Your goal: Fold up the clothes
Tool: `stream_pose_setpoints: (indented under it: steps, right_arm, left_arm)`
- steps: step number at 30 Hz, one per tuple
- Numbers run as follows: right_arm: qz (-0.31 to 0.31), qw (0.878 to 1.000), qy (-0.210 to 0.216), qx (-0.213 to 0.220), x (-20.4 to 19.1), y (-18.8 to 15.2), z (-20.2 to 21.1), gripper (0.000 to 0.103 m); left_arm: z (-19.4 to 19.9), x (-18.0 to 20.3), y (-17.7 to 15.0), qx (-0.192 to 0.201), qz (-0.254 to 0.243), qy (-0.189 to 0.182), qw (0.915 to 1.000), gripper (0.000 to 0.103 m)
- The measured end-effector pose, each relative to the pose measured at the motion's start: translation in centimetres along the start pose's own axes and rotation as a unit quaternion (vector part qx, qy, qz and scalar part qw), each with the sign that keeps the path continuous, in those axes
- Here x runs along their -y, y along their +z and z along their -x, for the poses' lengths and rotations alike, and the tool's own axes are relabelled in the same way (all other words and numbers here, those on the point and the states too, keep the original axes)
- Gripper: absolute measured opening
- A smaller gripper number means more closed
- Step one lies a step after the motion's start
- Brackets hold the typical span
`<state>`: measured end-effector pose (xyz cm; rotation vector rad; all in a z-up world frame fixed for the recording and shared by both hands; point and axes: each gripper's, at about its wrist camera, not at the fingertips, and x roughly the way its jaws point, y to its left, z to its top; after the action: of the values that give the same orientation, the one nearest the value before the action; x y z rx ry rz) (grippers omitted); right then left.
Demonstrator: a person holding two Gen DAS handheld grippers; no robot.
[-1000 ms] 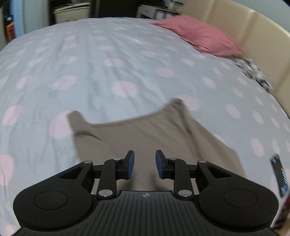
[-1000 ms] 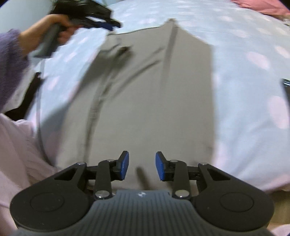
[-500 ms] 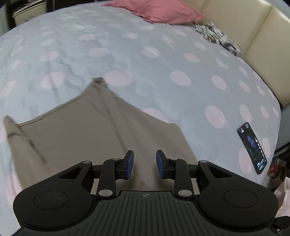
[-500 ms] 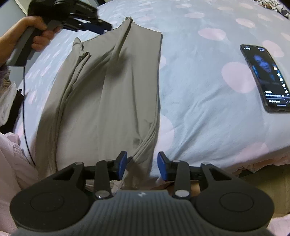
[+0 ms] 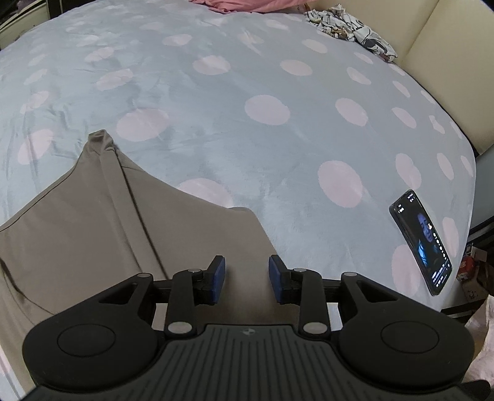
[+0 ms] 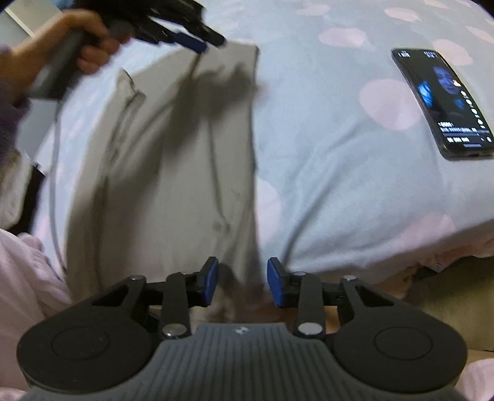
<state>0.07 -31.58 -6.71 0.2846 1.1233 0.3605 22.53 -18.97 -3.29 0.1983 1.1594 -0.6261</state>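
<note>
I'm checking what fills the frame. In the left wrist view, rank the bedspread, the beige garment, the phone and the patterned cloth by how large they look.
1. bedspread, most of the frame.
2. beige garment.
3. and 4. phone and patterned cloth: they look about alike, and the cloth lies farther away, so I won't rank them.

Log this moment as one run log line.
step: fold clothes | left claw: open, above garment | right claw: open, at garment's near edge | phone: on bed, right of garment
</note>
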Motion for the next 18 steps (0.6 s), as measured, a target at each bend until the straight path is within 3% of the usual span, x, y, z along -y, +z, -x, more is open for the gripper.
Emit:
stream_pose_setpoints:
  steps: [3,8,12,14,16,18]
  right_arm:
    - [0.000,1.000,0.003,-0.001,-0.5,0.2,-0.6,0.046]
    - [0.008,1.000,-0.013,-0.022,-0.8,0.0,-1.8,0.043]
    - [-0.002,1.000,-0.005,-0.023,-0.1,0.4,-2.5,0.040]
    - [-0.002,1.000,-0.007,-0.024,-0.1,0.4,-2.6,0.036]
    - [0.003,1.000,-0.012,-0.022,-0.2,0.4,-2.5,0.020]
    - [0.002,1.000,-0.008,-0.022,-0.1,0.3,-2.3,0.013]
  left_arm:
    - [-0.8,-0.1,0.5,-0.005,0.017,0.002,0.9999,0.036]
    - [-2.1,-0.9,2.0,-0.011,0.061,0.004,0.9981,0.037]
    - [-3.3,-0.8,3.3,-0.027,0.095,-0.016,0.9950,0.037]
    - [-4.2,-0.3,3.7,-0.040,0.100,-0.007,0.9941,0.037]
    - [-5.0,0.0,4.0,-0.051,0.106,0.003,0.9930,0.037]
    - [-5.9,0.1,4.1,-0.059,0.115,0.017,0.9915,0.036]
